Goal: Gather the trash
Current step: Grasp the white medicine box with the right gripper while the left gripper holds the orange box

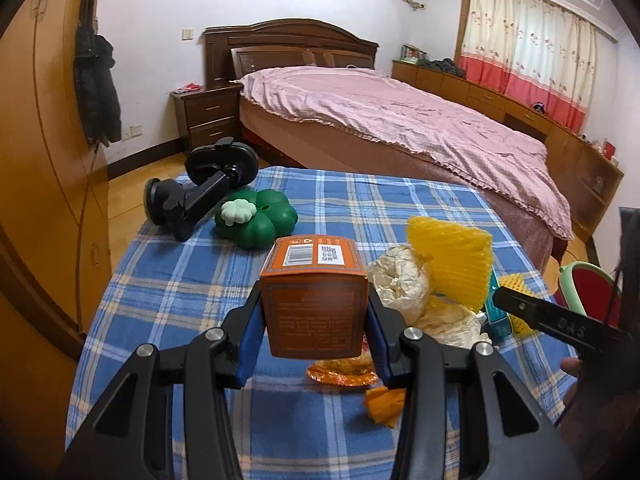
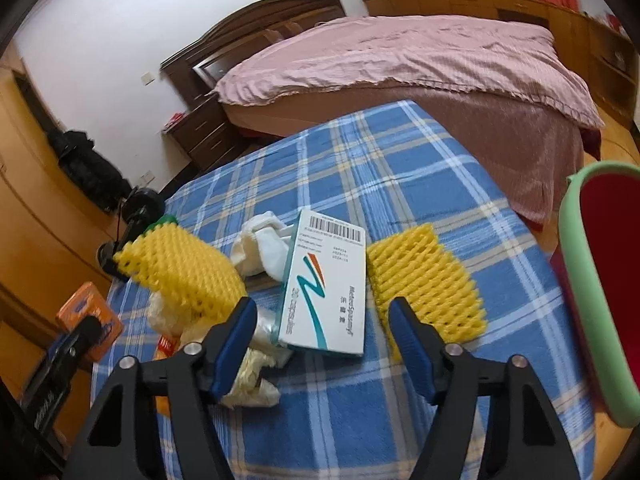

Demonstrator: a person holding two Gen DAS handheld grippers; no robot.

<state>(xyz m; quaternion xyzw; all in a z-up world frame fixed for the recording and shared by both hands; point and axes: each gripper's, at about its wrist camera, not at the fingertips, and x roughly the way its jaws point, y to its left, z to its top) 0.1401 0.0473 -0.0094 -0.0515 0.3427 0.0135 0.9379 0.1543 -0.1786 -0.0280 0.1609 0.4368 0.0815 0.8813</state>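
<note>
My left gripper (image 1: 315,304) is shut on an orange carton (image 1: 312,256), held a little above the blue plaid cloth (image 1: 172,288). My right gripper (image 2: 322,312) is open, its blue pads either side of a white capsule box (image 2: 328,280) without touching it. Two yellow foam nets (image 2: 184,272) (image 2: 424,280) flank that box. Crumpled white tissue (image 2: 260,248) lies behind it. In the left wrist view, an orange wrapper (image 1: 344,372) and an orange scrap (image 1: 384,400) lie below the carton. A red bin with a green rim (image 2: 588,280) stands at the table's right edge.
A green clover-shaped object (image 1: 260,220) and a black suction-cup holder (image 1: 200,188) sit at the cloth's far left. A bed with a pink cover (image 1: 400,120) stands beyond the table. A wooden wardrobe (image 1: 40,160) is on the left.
</note>
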